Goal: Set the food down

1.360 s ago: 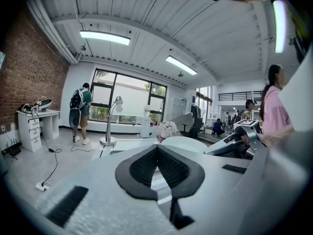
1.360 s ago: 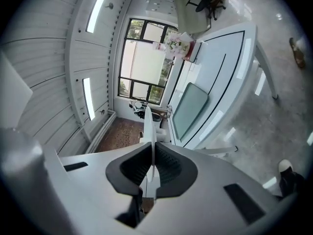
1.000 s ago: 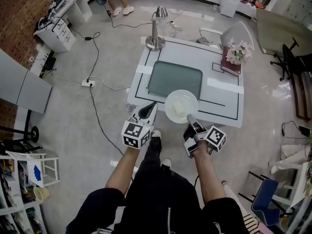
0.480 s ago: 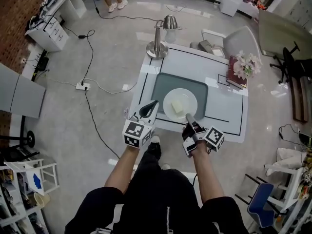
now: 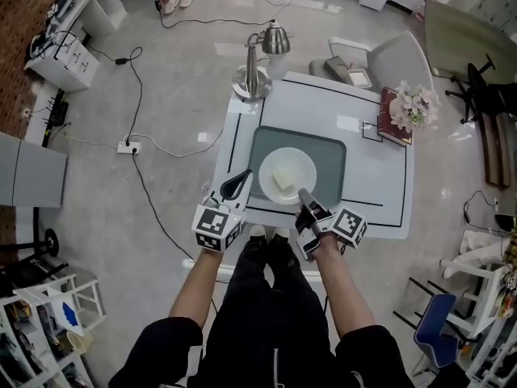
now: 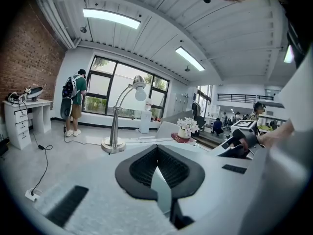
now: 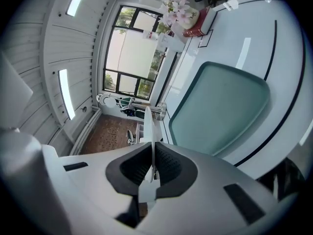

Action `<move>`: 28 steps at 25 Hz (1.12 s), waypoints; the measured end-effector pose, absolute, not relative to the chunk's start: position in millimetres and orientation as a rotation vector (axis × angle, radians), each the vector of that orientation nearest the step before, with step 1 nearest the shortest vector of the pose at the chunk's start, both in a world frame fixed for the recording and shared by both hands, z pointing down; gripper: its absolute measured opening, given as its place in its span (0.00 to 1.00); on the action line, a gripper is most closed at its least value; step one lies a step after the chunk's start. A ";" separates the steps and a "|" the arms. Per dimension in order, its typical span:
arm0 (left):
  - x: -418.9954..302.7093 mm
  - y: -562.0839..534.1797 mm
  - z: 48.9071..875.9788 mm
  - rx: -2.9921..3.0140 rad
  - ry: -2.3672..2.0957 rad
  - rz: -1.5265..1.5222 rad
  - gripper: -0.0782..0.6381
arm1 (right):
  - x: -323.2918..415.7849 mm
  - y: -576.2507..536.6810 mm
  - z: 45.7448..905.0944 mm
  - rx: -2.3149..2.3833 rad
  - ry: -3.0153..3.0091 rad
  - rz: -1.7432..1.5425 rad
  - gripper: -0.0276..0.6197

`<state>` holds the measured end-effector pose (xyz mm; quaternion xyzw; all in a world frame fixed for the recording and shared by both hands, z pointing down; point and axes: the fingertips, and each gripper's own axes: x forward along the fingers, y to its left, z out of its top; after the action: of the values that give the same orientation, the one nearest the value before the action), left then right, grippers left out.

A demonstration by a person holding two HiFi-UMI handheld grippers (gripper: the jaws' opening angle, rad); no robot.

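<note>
A white plate (image 5: pixel 287 175) carries a pale block of food (image 5: pixel 283 178) over the grey-green mat (image 5: pixel 331 148) on the white table (image 5: pixel 380 192). I cannot tell whether the plate touches the mat. My right gripper (image 5: pixel 304 194) is shut on the plate's near rim. In the right gripper view the rim (image 7: pixel 148 126) runs edge-on between the black pads of the right gripper (image 7: pixel 152 166), with the mat (image 7: pixel 220 111) beyond. My left gripper (image 5: pixel 234 186) hovers at the table's near left edge, shut with nothing in it. The left gripper (image 6: pixel 157 166) shows the same in its own view.
A metal desk lamp (image 5: pixel 252 78) stands at the table's far left corner. A red book with a pot of flowers (image 5: pixel 412 107) sits at the far right. A grey chair (image 5: pixel 388 55) stands behind the table. A power strip and cables (image 5: pixel 129 145) lie on the floor at left.
Both grippers have moved forward toward the table. The plate, held by the right gripper, went from the table's near edge to over the mat.
</note>
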<state>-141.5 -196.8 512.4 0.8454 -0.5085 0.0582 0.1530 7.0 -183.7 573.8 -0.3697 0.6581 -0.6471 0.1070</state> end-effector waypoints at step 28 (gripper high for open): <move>-135.6 -252.2 581.5 2.276 -1.425 0.267 0.12 | 12.3 -279.9 667.5 -1.144 1.835 -2.058 0.07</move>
<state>-135.6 -252.2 581.5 0.8228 -0.5152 0.0966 0.2194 12.3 -279.9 667.5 -0.3821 0.6128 -0.6873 0.0783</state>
